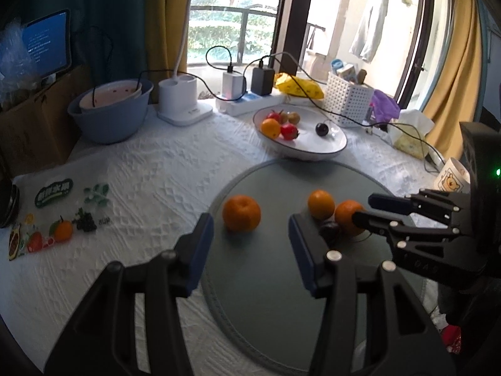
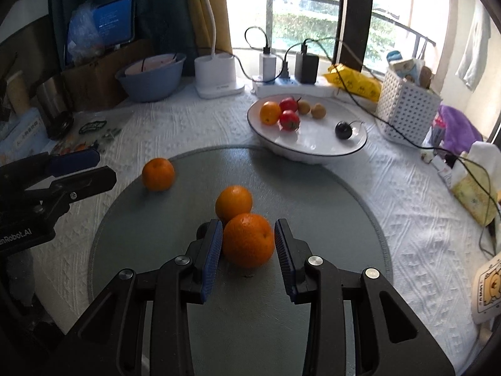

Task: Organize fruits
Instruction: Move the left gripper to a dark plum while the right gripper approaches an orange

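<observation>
**Three oranges still off the plate, five-odd fruits already on it**

Three oranges sat on the round grey mat at mid-frame. The nearest orange lay between the blue pads of the right gripper, whose jaws were spread around it; the left pad looked close to touching and the right pad stood just clear, so I judged the grasp not yet closed. A second orange touched it from behind, and a small dark fruit lay just beside the pair, mostly hidden in the right wrist view. The third orange sat apart at the mat's left edge, ahead of the left gripper, whose jaws stood wide and held nothing.

Above the mat, the white plate already carried one orange, two red fruits, two small brown ones and a dark round fruit off to its right side. By that count the sorting looked roughly half done, with three oranges and the dark fruit left to move.

Writing was scarce. "nRobot.AI" showed, cut off, on the left gripper's body at the lower left of the right wrist view. A fruit-printed bag at the left of the left wrist view bore a green label too blurred to read, and the blue tablet screen at upper left carried illegible white lines. A bear-printed mug stood at the right edge.
</observation>
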`<control>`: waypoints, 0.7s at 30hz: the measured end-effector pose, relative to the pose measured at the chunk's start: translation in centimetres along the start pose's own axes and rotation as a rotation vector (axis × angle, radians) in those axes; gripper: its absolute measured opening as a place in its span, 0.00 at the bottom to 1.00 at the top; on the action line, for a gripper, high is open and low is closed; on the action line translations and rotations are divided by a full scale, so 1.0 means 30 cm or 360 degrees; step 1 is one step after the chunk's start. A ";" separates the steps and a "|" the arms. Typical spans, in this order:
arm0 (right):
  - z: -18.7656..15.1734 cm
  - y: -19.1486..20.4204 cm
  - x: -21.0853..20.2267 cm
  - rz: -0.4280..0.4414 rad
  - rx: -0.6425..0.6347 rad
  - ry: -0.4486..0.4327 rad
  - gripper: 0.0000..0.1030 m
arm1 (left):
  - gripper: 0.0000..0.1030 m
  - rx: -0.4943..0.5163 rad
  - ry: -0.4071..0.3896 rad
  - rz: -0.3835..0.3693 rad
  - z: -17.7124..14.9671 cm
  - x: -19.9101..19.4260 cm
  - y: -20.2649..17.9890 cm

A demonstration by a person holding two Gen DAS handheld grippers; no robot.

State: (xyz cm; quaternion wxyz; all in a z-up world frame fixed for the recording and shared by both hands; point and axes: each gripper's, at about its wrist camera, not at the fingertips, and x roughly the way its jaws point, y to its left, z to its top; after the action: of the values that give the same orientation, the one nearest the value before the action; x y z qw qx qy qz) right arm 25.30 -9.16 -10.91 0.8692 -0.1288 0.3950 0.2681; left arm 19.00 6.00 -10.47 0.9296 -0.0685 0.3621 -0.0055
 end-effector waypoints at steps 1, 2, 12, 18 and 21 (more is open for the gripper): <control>-0.003 -0.001 0.010 0.0006 0.0003 0.0011 0.36 | 0.51 -0.0001 0.0001 0.0001 0.000 0.001 0.000; -0.007 -0.001 0.018 0.0014 0.0006 0.0016 0.36 | 0.51 0.0000 0.0002 0.0005 0.000 0.003 -0.001; -0.018 -0.022 0.042 0.0068 0.0027 0.0012 0.35 | 0.52 0.0024 0.0048 0.0030 -0.005 0.024 -0.038; -0.031 -0.042 0.027 0.0114 0.0042 -0.0020 0.34 | 0.52 0.0063 0.0075 0.0025 -0.003 0.042 -0.085; -0.034 -0.062 0.008 0.0108 0.0058 -0.0043 0.33 | 0.52 0.0089 0.0091 0.0009 -0.002 0.059 -0.121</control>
State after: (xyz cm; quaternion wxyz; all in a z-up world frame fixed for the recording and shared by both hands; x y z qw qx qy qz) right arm 25.88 -11.04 -11.74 0.8671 -0.0958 0.3921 0.2920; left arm 20.40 2.30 -11.23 0.9204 -0.0413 0.3885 -0.0148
